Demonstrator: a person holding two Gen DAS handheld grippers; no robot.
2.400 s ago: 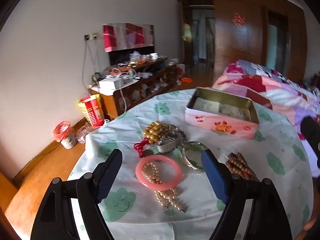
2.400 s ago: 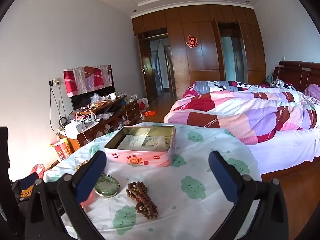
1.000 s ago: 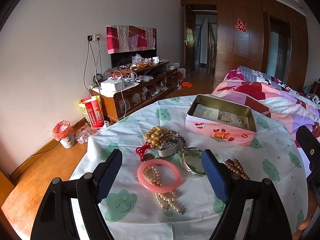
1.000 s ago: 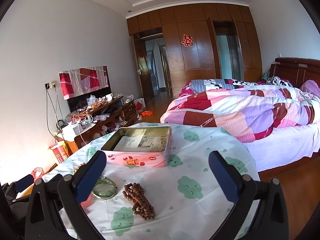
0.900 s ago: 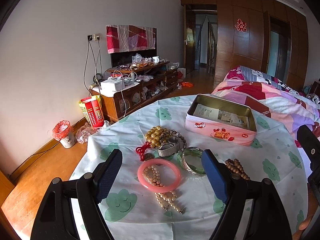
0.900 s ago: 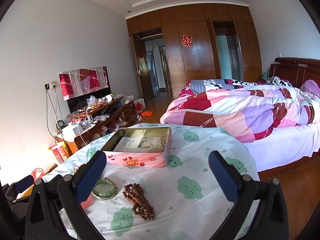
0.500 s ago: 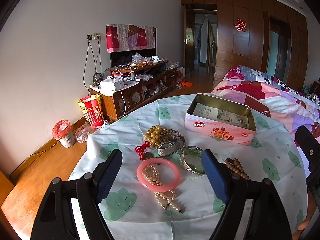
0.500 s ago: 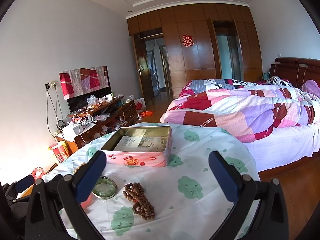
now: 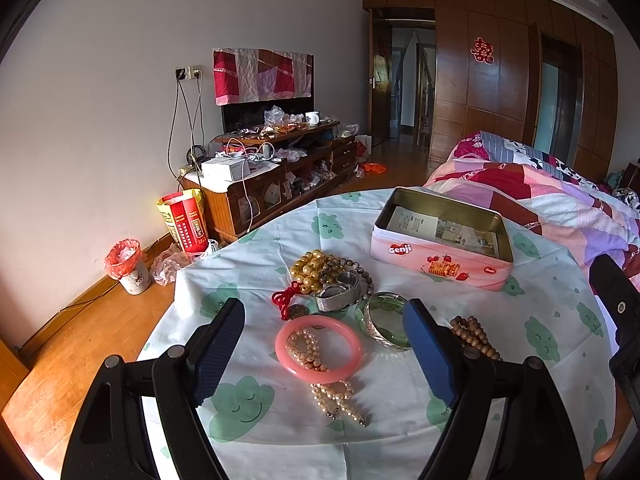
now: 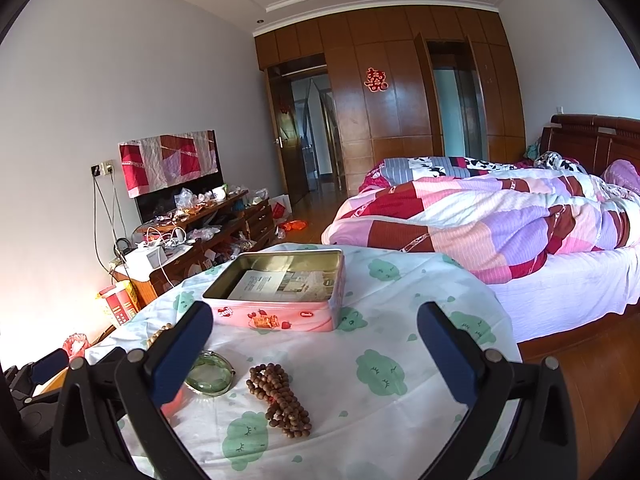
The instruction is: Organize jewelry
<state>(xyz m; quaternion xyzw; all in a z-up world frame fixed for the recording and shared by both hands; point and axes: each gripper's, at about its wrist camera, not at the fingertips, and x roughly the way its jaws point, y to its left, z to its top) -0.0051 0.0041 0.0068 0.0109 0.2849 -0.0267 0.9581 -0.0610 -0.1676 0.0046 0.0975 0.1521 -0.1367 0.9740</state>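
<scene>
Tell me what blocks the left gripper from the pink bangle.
Nothing visible does. The left gripper is open with the pink bangle lying flat between its fingers in view; only a pearl string runs through the ring.

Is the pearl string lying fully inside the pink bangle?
No: the pearl string starts inside the pink bangle but passes under its near rim and ends outside on the cloth.

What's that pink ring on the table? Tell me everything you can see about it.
The pink bangle is a smooth, thick, glossy ring, plastic or stone by its look, whole and unbroken. It lies flat on the cloud-print tablecloth, between the spread fingers of the open left tongs, untouched by them. A pearl strand runs through its middle and passes under its near rim. A green bangle sits just beside it.
</scene>
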